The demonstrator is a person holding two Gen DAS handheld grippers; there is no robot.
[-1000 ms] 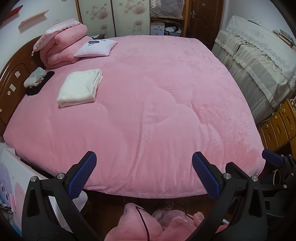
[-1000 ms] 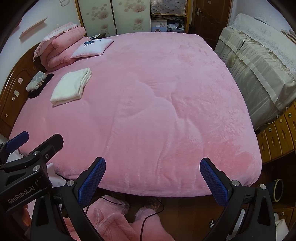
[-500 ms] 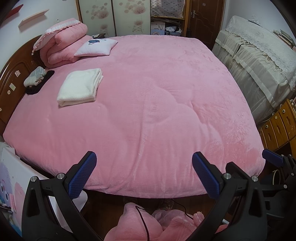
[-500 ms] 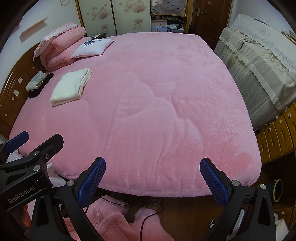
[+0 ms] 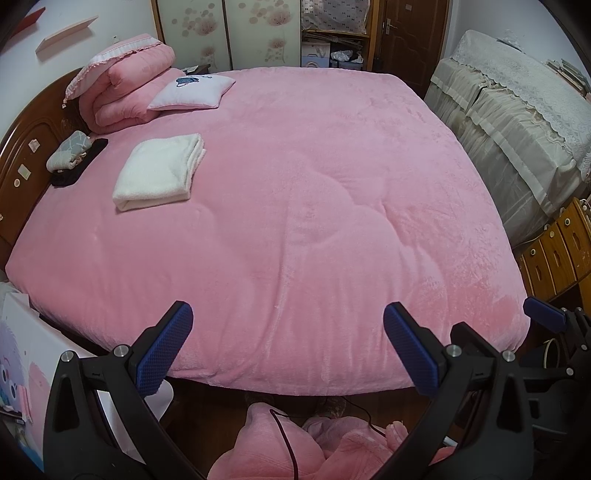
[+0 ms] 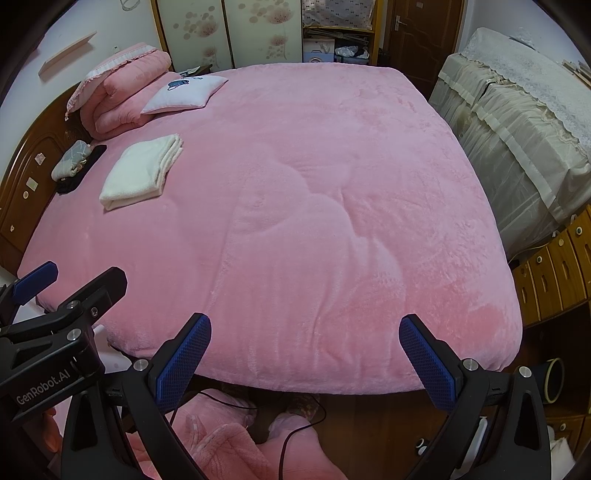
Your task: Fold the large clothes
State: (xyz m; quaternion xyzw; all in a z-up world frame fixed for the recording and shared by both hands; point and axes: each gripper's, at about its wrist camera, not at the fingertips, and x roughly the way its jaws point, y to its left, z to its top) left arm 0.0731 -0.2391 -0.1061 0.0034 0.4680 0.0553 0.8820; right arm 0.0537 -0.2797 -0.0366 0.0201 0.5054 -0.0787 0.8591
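Nothing is seen to have moved since the earlier frames. Left gripper (image 5: 284, 349) and right gripper (image 6: 304, 360) are held over the near edge of the bed (image 5: 332, 221), fingers spread, nothing pinched. One white folded garment (image 5: 159, 171) lies near the headboard; a pink garment (image 6: 221, 443) lies on the floor below. Pickup is judged pending: reaching down is required

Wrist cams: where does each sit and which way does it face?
Left wrist: on the left gripper, off the bed's near edge, facing across it; open jaws, right gripper at right.
Right wrist: on the right gripper, same heading; open jaws, left gripper at left.
Shared: bed, folded white garment, wardrobe.
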